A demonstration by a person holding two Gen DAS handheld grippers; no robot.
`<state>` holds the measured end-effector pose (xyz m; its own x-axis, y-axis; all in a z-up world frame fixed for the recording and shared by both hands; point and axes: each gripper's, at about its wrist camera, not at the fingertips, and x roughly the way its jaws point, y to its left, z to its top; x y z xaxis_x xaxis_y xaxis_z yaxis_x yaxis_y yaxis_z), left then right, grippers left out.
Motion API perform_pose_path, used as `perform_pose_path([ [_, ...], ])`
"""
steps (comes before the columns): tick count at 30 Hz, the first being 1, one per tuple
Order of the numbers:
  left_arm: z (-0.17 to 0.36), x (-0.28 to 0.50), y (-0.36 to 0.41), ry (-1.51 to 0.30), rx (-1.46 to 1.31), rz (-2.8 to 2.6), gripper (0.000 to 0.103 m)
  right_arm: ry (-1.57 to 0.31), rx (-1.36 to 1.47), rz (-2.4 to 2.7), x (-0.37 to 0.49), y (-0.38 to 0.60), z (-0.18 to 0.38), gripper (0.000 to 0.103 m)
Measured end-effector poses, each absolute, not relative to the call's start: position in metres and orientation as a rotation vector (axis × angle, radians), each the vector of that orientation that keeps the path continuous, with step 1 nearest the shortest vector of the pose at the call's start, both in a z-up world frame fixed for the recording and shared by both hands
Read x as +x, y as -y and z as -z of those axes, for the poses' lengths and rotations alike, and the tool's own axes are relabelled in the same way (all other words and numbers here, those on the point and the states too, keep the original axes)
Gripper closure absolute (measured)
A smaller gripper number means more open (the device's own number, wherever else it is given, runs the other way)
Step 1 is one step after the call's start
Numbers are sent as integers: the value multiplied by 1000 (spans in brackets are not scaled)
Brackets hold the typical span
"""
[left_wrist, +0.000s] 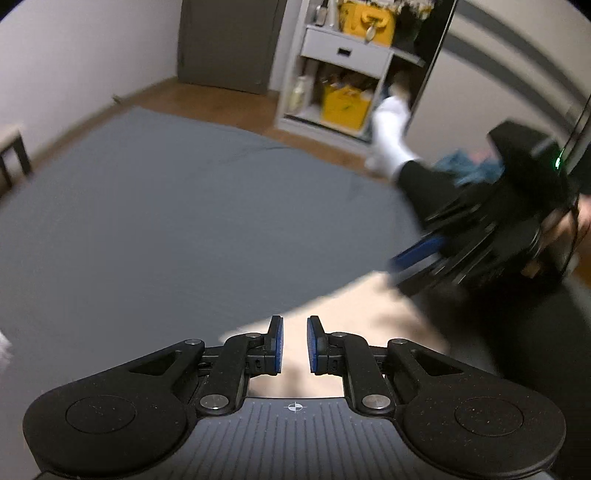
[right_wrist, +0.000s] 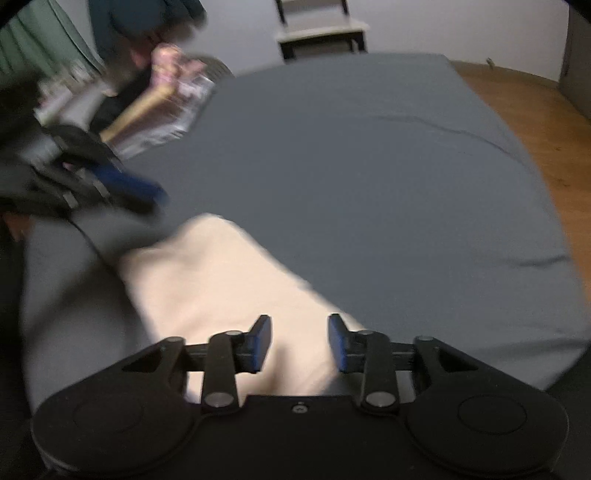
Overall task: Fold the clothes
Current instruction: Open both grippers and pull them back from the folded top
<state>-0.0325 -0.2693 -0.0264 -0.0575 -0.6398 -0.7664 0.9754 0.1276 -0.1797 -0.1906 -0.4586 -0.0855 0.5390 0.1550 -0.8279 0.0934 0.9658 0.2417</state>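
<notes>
A cream garment (right_wrist: pixel 207 280) lies bunched on the grey bed sheet (right_wrist: pixel 369 166) near the bed's front edge; it also shows in the left wrist view as the cream garment (left_wrist: pixel 354 306). My left gripper (left_wrist: pixel 294 345) hovers over it, open, with a narrow gap and nothing between its blue pads. My right gripper (right_wrist: pixel 300 343) stands open wider above the garment's near end, empty. Each gripper appears blurred in the other's view: the right gripper (left_wrist: pixel 417 254) at right, the left gripper (right_wrist: pixel 122 184) at left.
The grey sheet (left_wrist: pixel 166 206) covers most of the bed. A white shelf unit (left_wrist: pixel 332 66) with yellow boxes stands beyond it, on a wooden floor (right_wrist: pixel 535 122). A person's white sock (left_wrist: pixel 389 136) and blue cloth (left_wrist: pixel 465 166) show at right. A small table (right_wrist: pixel 321 33) stands behind the bed.
</notes>
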Motion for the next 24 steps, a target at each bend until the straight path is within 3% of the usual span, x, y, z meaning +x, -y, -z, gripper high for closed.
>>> perform_pose_path([
  [8, 76, -74, 266, -891, 570, 1353, 90, -1067, 84, 14, -183, 405, 123, 56],
  [10, 83, -64, 266, -942, 520, 1327, 90, -1070, 115, 51, -184, 412, 125, 48],
  [13, 101, -53, 259, -968, 411, 1330, 90, -1058, 175, 83, -186, 424, 126, 45],
  [18, 95, -48, 243, -957, 265, 1301, 90, -1021, 198, 125, -185, 430, 121, 45],
  [24, 87, -61, 210, -891, 170, 1300, 90, -930, 131, 105, -201, 412, 103, 35],
])
